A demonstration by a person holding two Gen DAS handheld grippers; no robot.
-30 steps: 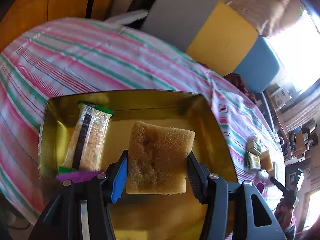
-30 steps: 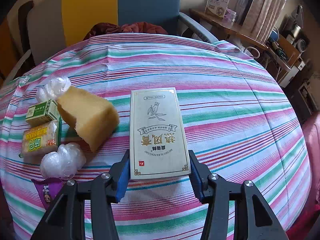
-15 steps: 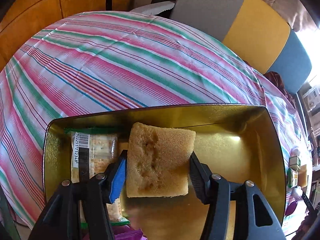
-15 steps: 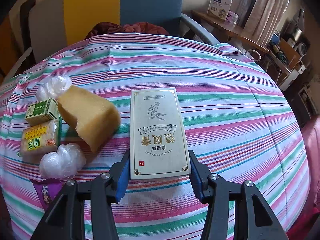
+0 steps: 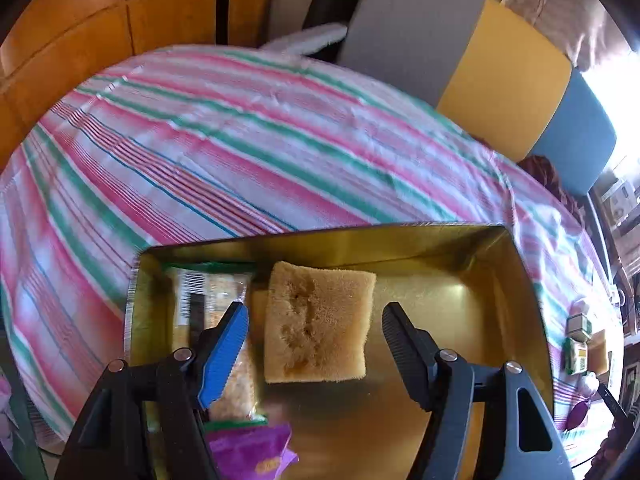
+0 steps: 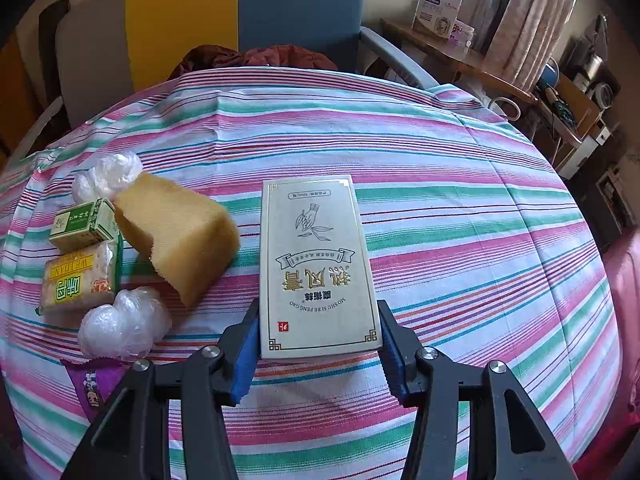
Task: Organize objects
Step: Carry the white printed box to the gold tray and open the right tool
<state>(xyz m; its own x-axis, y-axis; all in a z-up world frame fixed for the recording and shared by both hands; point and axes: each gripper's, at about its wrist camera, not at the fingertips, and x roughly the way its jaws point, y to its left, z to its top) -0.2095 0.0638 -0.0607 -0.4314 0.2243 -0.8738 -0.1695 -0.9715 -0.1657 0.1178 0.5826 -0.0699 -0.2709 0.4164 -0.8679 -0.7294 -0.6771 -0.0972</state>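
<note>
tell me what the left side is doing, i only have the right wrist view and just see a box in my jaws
Observer: The left gripper is over a gold tin; its jaws are opening, pads clear of a sponge lying in the tin.
Operator: anything else in that tin
Observer: A cracker packet lies along its left wall, and a purple wrapper sits at the near edge.
Operator: room for my box
Observer: Likely; the tin's floor right of the sponge is bare.

A tan sponge (image 5: 318,326) lies flat in the gold tin (image 5: 516,300), beside a cracker packet (image 5: 208,304) along its left wall. On the striped bench (image 6: 460,220), a cream box (image 6: 316,268) lies face up; a second sponge (image 6: 180,236) sits toward the left edge.
</note>
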